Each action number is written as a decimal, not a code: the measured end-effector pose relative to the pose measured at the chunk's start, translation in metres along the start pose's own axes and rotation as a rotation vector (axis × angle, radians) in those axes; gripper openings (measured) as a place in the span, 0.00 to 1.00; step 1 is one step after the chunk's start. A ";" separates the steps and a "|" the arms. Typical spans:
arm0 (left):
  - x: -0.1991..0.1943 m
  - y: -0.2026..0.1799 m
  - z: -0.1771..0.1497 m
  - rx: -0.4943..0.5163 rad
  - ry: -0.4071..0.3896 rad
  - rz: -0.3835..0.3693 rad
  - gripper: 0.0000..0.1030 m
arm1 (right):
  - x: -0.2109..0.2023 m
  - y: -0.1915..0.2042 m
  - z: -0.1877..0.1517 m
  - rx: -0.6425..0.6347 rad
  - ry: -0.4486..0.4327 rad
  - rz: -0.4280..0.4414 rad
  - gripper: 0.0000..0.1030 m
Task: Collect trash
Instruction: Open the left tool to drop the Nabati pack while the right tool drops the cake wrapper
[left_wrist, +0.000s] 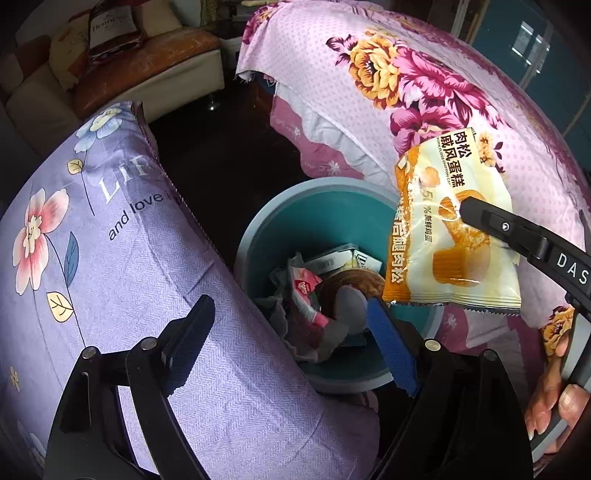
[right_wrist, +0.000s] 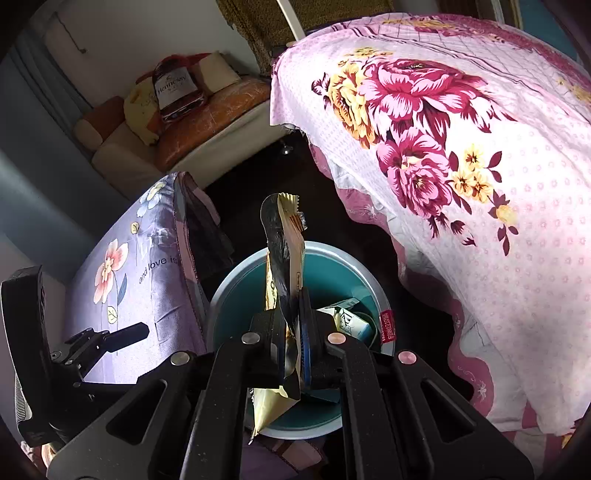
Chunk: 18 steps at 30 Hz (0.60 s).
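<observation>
A: Where are we w/ the cake wrapper (right_wrist: 283, 258)?

B: We've got it pinched in the right gripper (right_wrist: 293, 332), jaws closed on it edge-on, hanging over the teal bin (right_wrist: 221, 295) between the purple cushion (left_wrist: 110, 240) and the pink floral bedspread (right_wrist: 461, 166).

A: And the left gripper (left_wrist: 291, 339)?

B: Jaws apart, nothing in it, hovering by the bin rim, above the trash inside.

A: How do we think it'll handle?

B: Thin, light, slick plastic film, prob. empty. It flops, so we'd judge a grip near the middle safest; a corner could slip. Once let go it may flutter, so we'd want it low over the bin opening.
</observation>
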<state>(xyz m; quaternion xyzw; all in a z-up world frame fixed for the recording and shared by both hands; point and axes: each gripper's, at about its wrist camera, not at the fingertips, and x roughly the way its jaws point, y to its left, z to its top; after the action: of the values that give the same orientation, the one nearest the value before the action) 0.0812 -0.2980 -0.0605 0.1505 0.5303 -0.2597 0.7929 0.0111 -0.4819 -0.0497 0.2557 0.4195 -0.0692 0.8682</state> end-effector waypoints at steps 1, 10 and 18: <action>-0.001 0.001 0.000 -0.003 -0.003 0.004 0.85 | 0.002 0.000 0.000 0.000 0.005 -0.002 0.06; -0.003 0.013 -0.005 -0.043 -0.011 -0.002 0.88 | 0.020 0.010 -0.002 -0.016 0.046 -0.011 0.06; -0.003 0.028 -0.007 -0.078 -0.018 -0.005 0.88 | 0.031 0.022 -0.001 -0.039 0.070 -0.019 0.06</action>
<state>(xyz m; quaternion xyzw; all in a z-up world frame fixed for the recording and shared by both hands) 0.0907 -0.2709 -0.0617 0.1159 0.5334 -0.2420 0.8022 0.0373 -0.4597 -0.0652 0.2371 0.4534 -0.0605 0.8571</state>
